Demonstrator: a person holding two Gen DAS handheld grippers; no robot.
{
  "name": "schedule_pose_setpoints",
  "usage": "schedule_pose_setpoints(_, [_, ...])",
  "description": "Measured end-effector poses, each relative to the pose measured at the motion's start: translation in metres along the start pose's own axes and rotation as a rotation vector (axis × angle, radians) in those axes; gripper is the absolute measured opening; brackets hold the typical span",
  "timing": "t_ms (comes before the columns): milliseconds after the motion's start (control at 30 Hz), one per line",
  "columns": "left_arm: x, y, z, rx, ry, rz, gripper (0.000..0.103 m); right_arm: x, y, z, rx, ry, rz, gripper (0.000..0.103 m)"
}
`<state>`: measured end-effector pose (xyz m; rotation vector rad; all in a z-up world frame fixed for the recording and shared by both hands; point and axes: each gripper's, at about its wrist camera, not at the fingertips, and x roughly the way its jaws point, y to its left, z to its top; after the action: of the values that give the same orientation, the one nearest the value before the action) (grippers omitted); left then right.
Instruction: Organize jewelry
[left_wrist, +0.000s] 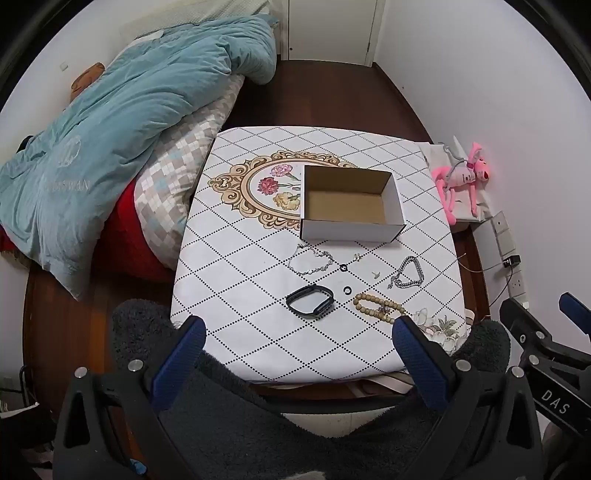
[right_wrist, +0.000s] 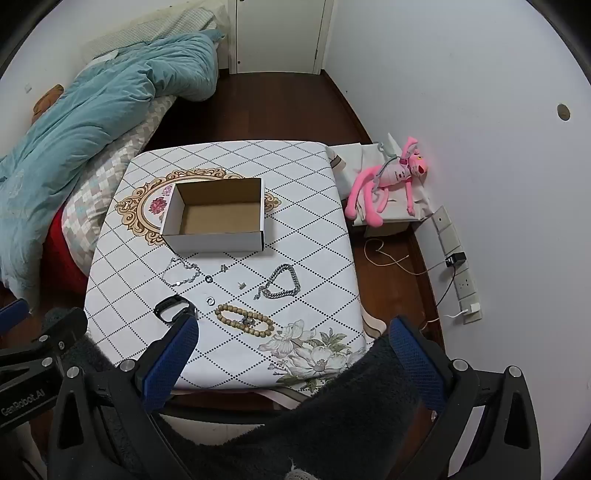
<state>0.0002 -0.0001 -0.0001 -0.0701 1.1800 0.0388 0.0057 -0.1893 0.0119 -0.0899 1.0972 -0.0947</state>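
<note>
Both grippers, left and right, wide, empty above table front edge; risk: snagging chain, scattering rings short of box.

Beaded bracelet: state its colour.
Tan, wood-like beads on the beaded bracelet; clearest in the right wrist view.

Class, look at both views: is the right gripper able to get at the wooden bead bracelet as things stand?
Probably yes. The right gripper hangs open and empty above the table's near edge, and the wooden bead bracelet lies in the open just ahead of it, apart from the chunky silver chain and the black band.
</note>
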Motion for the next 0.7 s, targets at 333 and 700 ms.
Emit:
schedule_pose_setpoints(333, [-0.0001,0.0002,-0.0002,0.000,-0.004,-0.002,0.103,-0.0029,0.0005,0.0000,-0.002,-0.002,-0.004,0.103])
schedule_pose_setpoints(700, [-0.0007,0.0003,0.0010,0.000,-0.013,0.000,0.103,-0.0029,0.0017,-0.0050,-0.003,-0.004,-0.001,0.103])
